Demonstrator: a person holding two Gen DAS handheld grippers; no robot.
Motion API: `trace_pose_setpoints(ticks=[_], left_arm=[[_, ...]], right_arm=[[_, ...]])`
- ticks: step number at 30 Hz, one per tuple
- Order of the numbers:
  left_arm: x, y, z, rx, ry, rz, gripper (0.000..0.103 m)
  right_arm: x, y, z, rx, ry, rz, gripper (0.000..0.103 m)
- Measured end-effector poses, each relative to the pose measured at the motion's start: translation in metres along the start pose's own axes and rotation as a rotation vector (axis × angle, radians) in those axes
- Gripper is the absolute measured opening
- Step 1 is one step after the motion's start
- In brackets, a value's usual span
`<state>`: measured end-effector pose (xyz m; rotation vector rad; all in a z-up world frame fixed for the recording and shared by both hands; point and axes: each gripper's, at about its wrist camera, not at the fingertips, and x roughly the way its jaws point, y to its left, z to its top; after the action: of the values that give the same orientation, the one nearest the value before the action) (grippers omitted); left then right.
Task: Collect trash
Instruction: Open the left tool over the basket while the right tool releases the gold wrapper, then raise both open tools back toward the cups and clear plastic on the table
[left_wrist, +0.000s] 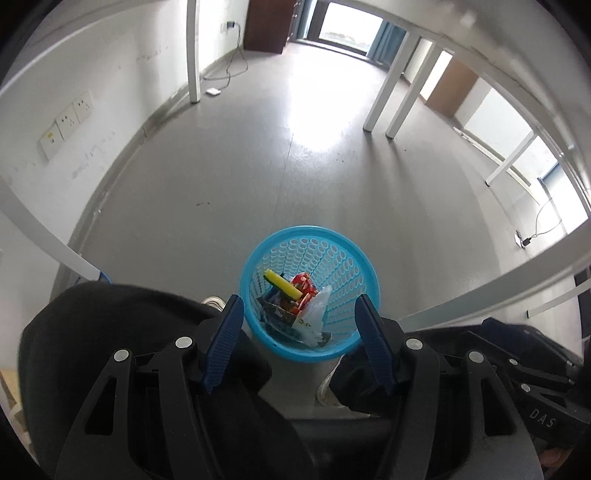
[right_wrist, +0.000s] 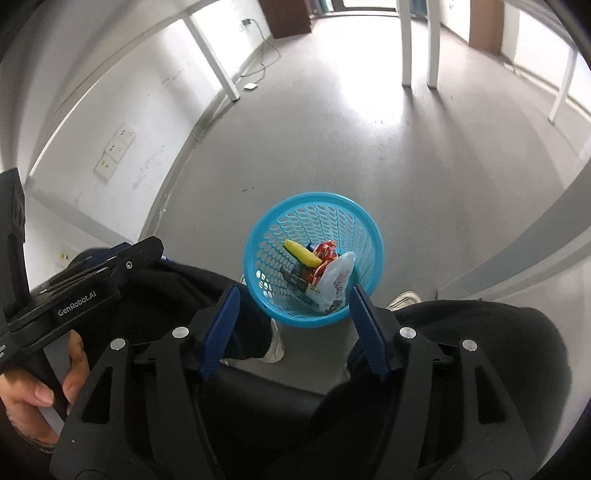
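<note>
Each gripper (left_wrist: 299, 310) had a black plastic frame with triangular cut-outs, round silver screws at the pivots and two ribbed blue pads (left_wrist: 221, 350). The right gripper (right_wrist: 293, 299) was built alike. White lettering "GenRobot.AI" (right_wrist: 77, 303) ran along the left gripper's black body, and "DAS" (left_wrist: 542, 418) marked the right one's. The person wore black trousers (right_wrist: 199, 291) and pale shoes (right_wrist: 275, 345).

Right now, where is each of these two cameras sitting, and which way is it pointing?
Left wrist: on the left gripper, looking steeply down at the blue basket on the floor; open blue fingers, dark trouser legs and shoes show.
Right wrist: on the right gripper, same downward aim; its open fingers and the person's left hand show.
Shared: basket, yellow piece, wrappers, grey floor.
</note>
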<state>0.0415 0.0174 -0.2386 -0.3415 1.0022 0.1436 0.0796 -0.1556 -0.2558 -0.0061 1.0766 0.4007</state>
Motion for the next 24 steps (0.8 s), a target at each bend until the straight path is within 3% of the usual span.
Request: trace_pose_setpoints(ticks=[4, 12, 15, 20, 24], left_arm=[[-0.028, 0.0, -0.005, 0.07, -0.063, 0.027, 0.066], [-0.086, 0.018, -0.007, 0.096, -0.233, 0.044, 0.066], [-0.104, 0.015, -0.006, 0.119, -0.31, 0.078, 0.066], [-0.144, 0.013, -0.01, 0.097, -0.387, 0.004, 0.07], [-0.166, 0.011, -0.008, 0.12, -0.44, -0.012, 0.07]], right_arm=[[-0.027, 0.003, -0.008, -0.023, -0.043, 0.0, 0.062], [-0.082, 0.009, -0.02, -0.077, -0.155, 0.027, 0.069], [-0.107, 0.011, -0.022, -0.082, -0.244, 0.012, 0.069], [-0.155, 0.012, -0.019, -0.08, -0.405, 0.018, 0.073], [-0.182, 0.005, -0.009, -0.053, -0.472, 0.037, 0.075]])
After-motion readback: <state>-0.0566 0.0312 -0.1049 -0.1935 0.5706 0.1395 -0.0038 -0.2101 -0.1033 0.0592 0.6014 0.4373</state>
